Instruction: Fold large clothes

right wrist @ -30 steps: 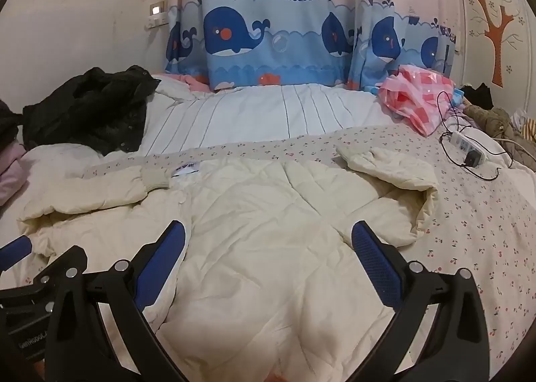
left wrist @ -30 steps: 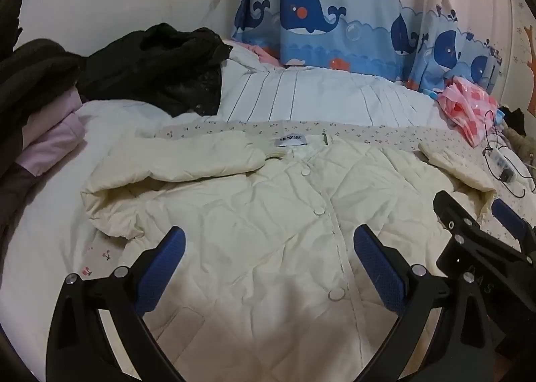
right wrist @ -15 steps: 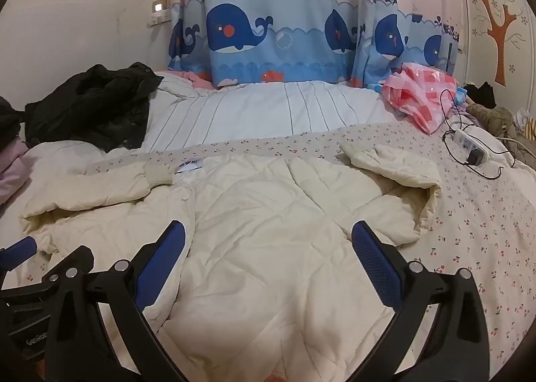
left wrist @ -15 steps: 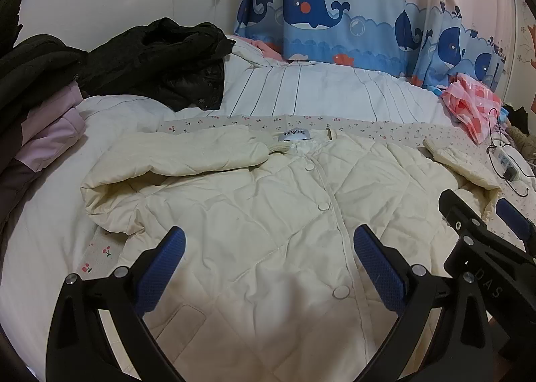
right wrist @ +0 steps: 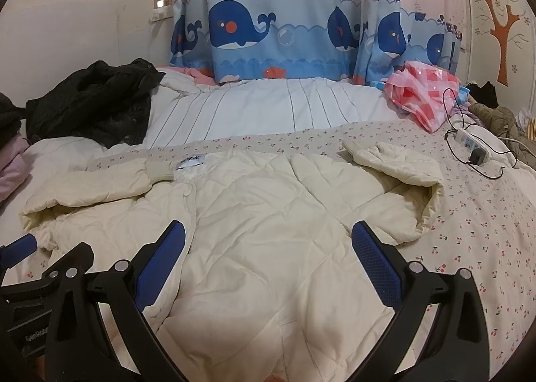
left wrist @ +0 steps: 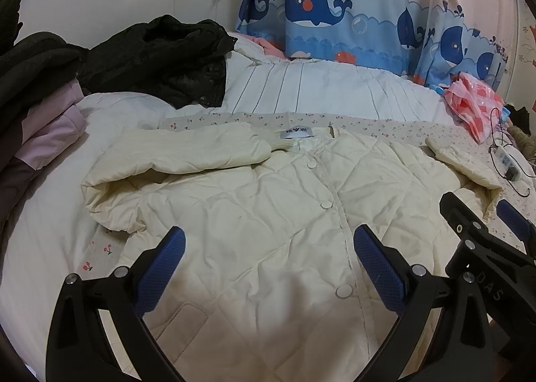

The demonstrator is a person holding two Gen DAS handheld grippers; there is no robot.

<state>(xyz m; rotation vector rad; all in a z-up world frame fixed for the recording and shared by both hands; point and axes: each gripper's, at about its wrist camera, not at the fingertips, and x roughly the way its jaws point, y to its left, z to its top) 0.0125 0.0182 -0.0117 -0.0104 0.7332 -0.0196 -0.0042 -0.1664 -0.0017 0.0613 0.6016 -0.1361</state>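
Two matte black plastic left gripper [left wrist: 268, 268] arms, each tipped with a textured blue rubber pad [left wrist: 377, 270], silver screws at the joints. The matching black right gripper [right wrist: 268, 264] carries white "DAS" lettering.

Jacket [left wrist: 268, 214] flat on bed [left wrist: 318, 94]; clothes pile [left wrist: 160, 57] behind-left.
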